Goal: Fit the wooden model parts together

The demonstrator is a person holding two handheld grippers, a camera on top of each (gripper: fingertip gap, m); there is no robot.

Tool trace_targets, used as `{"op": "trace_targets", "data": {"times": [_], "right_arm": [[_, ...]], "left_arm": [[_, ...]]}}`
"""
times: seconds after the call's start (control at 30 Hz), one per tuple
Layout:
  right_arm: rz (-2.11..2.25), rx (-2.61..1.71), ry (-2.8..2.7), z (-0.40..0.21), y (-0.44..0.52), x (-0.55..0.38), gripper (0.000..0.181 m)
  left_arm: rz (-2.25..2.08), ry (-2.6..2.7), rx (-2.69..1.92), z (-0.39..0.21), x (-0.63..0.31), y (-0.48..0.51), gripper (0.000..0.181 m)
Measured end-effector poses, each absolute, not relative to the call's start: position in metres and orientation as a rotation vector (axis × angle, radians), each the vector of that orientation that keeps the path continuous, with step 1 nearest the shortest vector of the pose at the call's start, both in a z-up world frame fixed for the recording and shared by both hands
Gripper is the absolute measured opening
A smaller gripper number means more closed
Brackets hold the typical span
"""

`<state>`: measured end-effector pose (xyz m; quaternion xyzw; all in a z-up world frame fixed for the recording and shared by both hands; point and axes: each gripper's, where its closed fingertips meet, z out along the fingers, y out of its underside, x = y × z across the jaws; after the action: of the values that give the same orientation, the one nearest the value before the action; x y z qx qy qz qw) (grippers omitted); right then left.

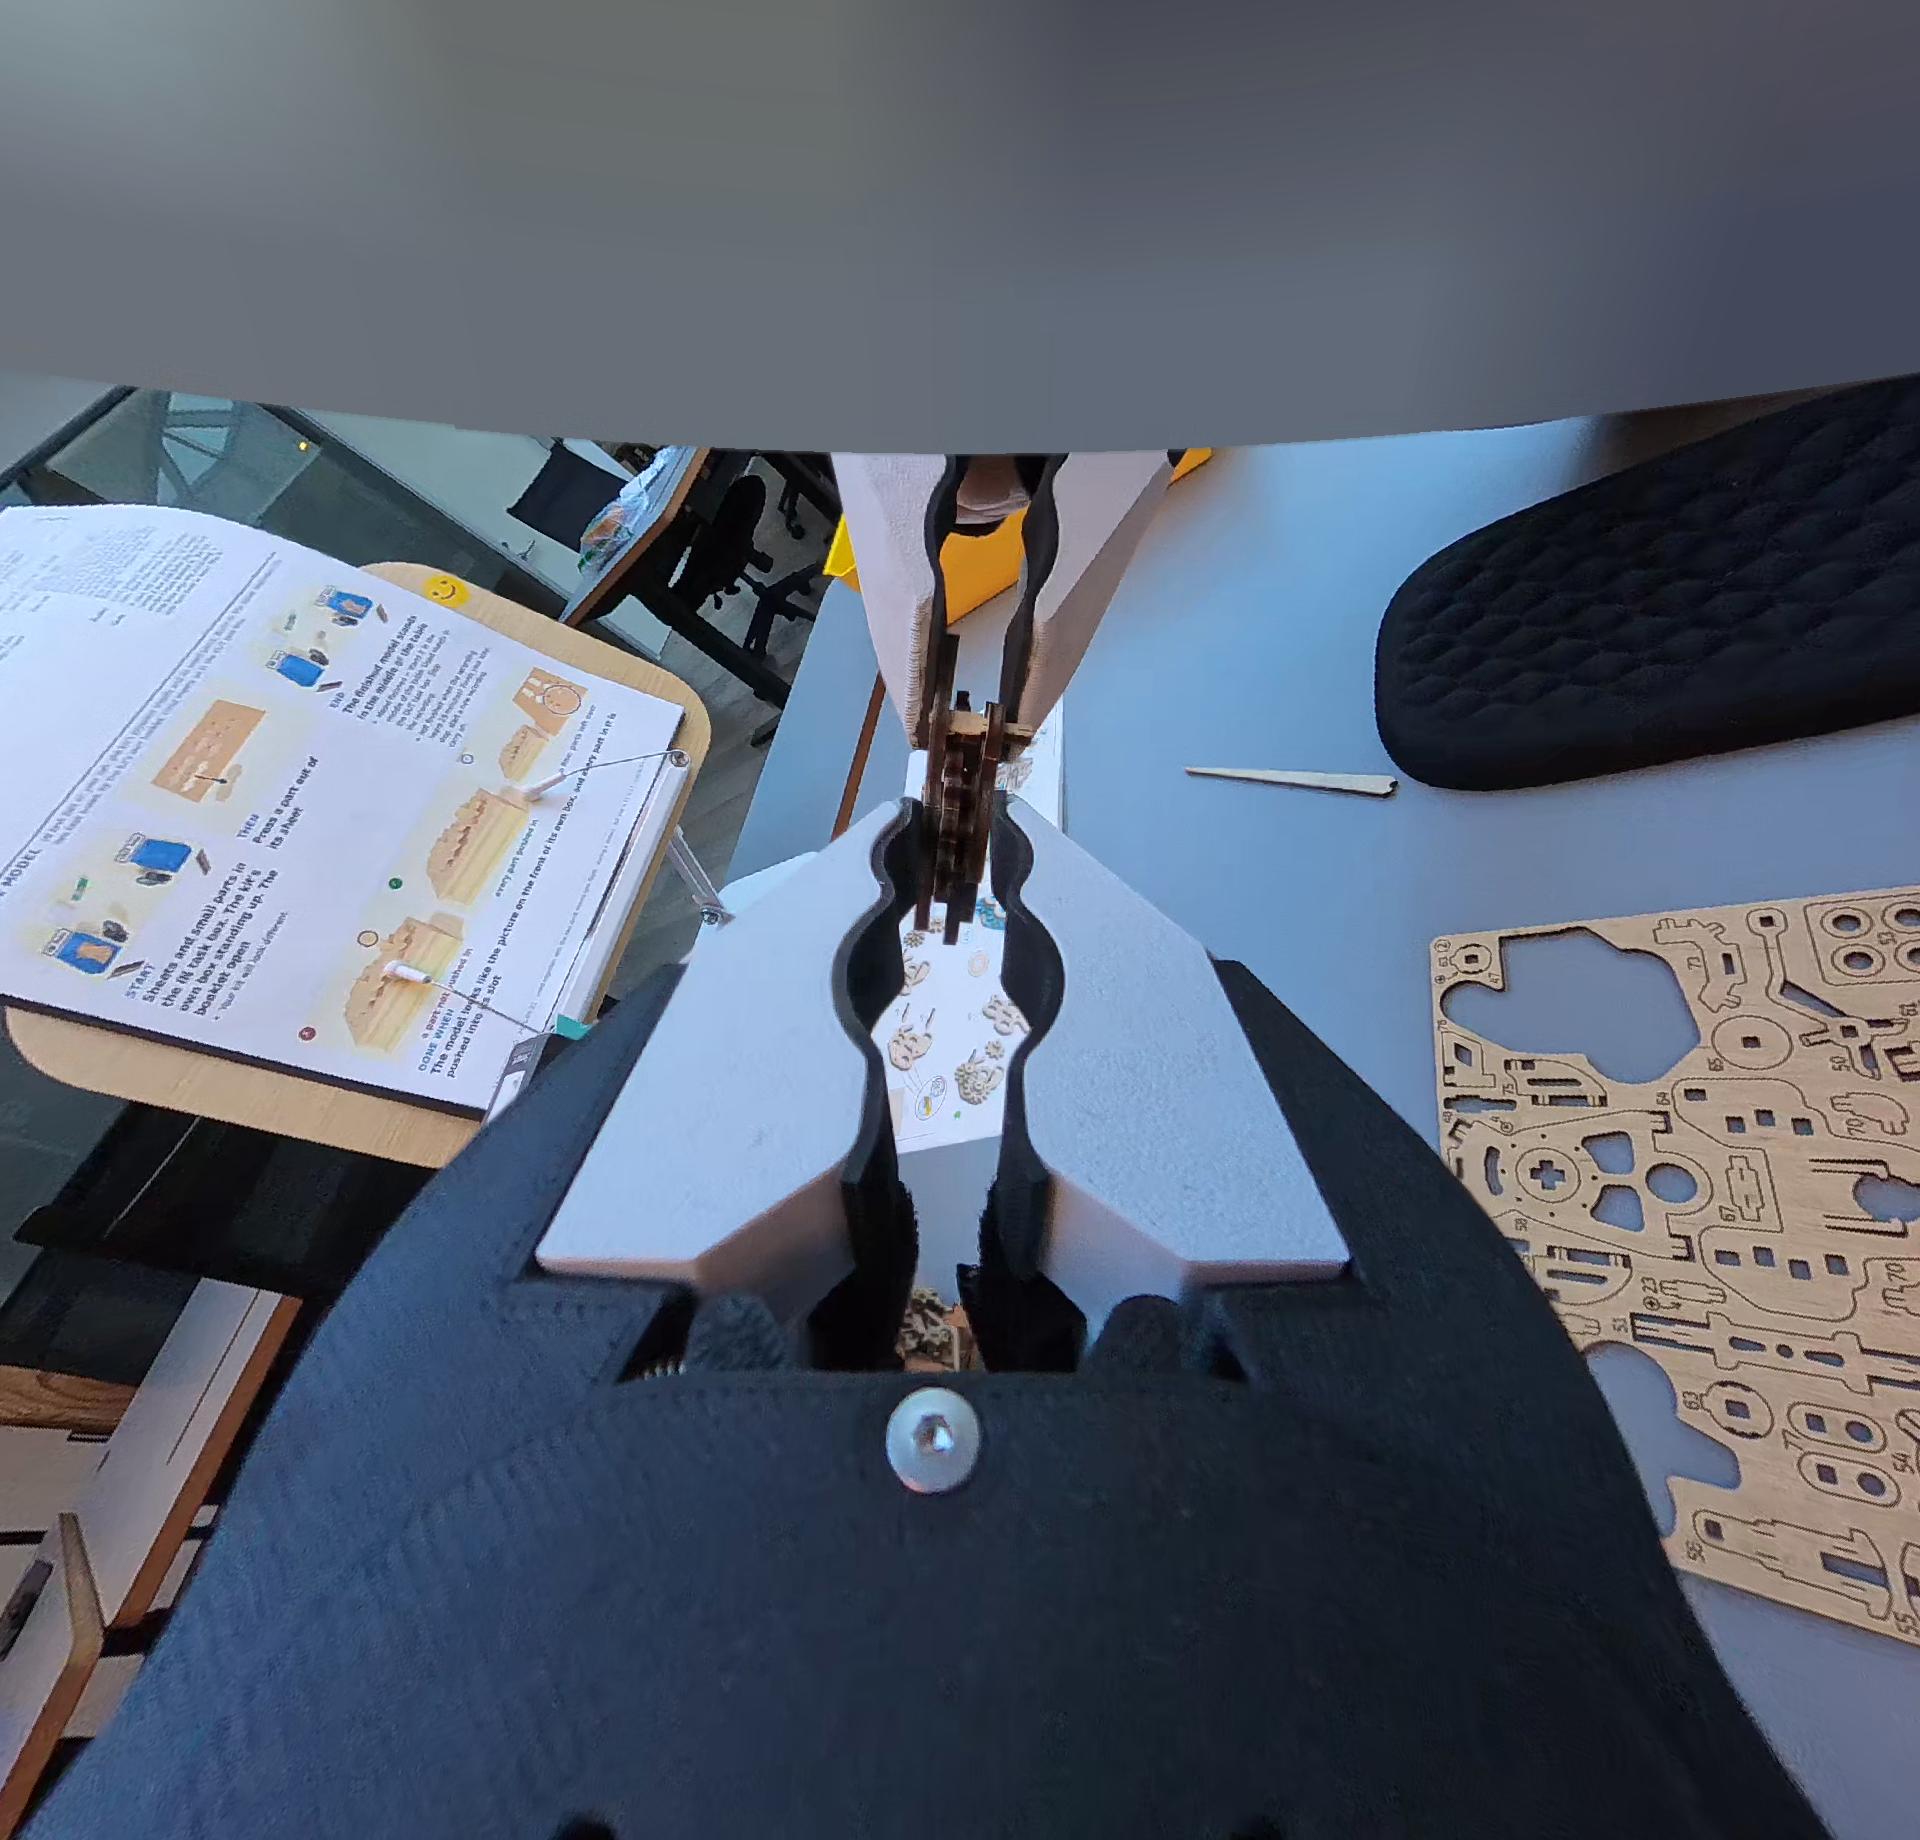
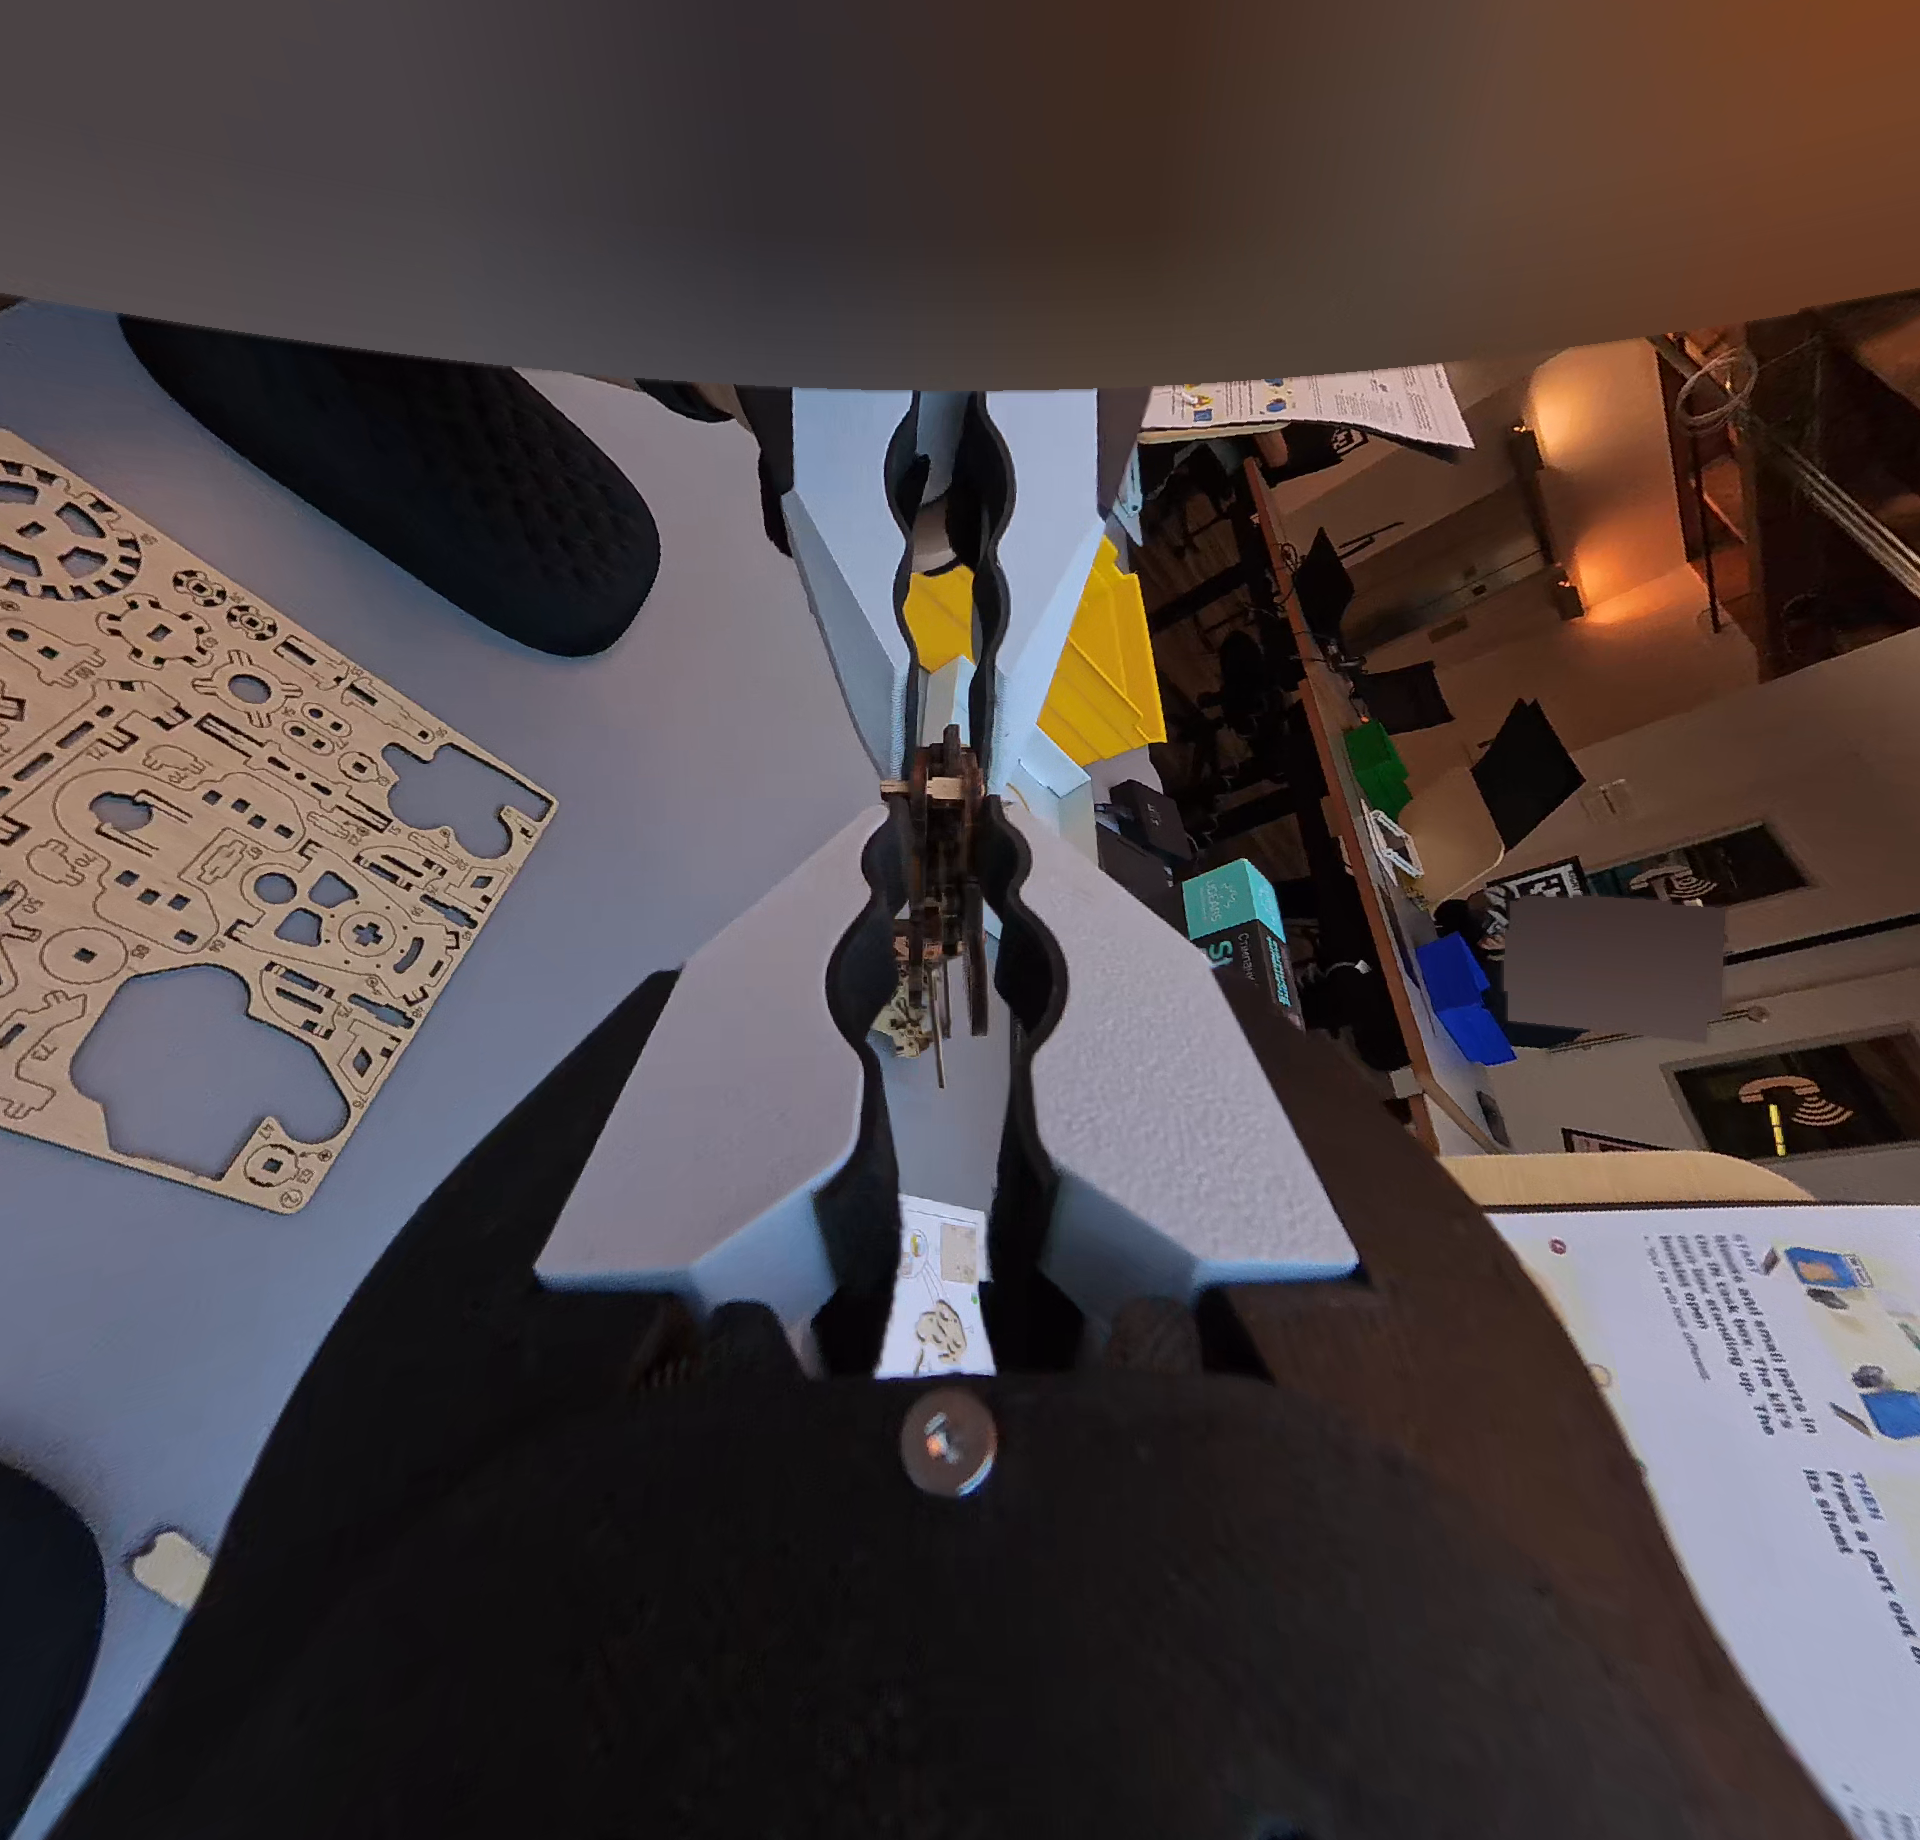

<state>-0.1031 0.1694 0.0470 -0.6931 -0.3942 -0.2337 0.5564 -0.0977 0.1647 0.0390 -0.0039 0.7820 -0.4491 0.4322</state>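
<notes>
A small wooden model assembly (image 1: 954,822) of layered dark-edged plywood parts hangs in the air between both grippers. My left gripper (image 1: 951,816) is shut on its near end. The right gripper (image 1: 968,725) comes in from the far side, tip to tip, and is shut on the other end. In the right wrist view my right gripper (image 2: 940,822) clamps the same assembly (image 2: 940,886), with the left gripper (image 2: 943,741) opposite it. A laser-cut plywood sheet (image 1: 1704,1229) with several parts punched out lies on the grey table; it also shows in the right wrist view (image 2: 208,834).
An open instruction booklet (image 1: 312,782) rests on a wooden stand at left. A black padded rest (image 1: 1662,616) and a thin wooden stick (image 1: 1288,780) lie on the table. A yellow bin (image 2: 1101,678) and a white box with pictures (image 1: 951,1042) sit beneath the grippers. The tips of both grippers are at nearly the same place.
</notes>
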Motion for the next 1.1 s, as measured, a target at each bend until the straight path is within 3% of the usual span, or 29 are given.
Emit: {"op": "trace_targets", "data": {"times": [0.33, 0.83, 1.1], "right_arm": [[-0.643, -1.657, -0.884, 0.051, 0.172, -0.094, 0.017], [-0.623, -1.677, -0.851, 0.049, 0.175, -0.091, 0.009], [-0.634, -1.685, -0.969, 0.041, 0.166, -0.093, 0.015]], "left_arm": [[-1.114, 1.912, -0.032, 0.042, -0.093, 0.167, 0.010], [-1.103, 1.893, -0.054, 0.046, -0.091, 0.171, 0.011], [-1.127, 1.949, -0.016, 0.037, -0.093, 0.165, 0.010]]}}
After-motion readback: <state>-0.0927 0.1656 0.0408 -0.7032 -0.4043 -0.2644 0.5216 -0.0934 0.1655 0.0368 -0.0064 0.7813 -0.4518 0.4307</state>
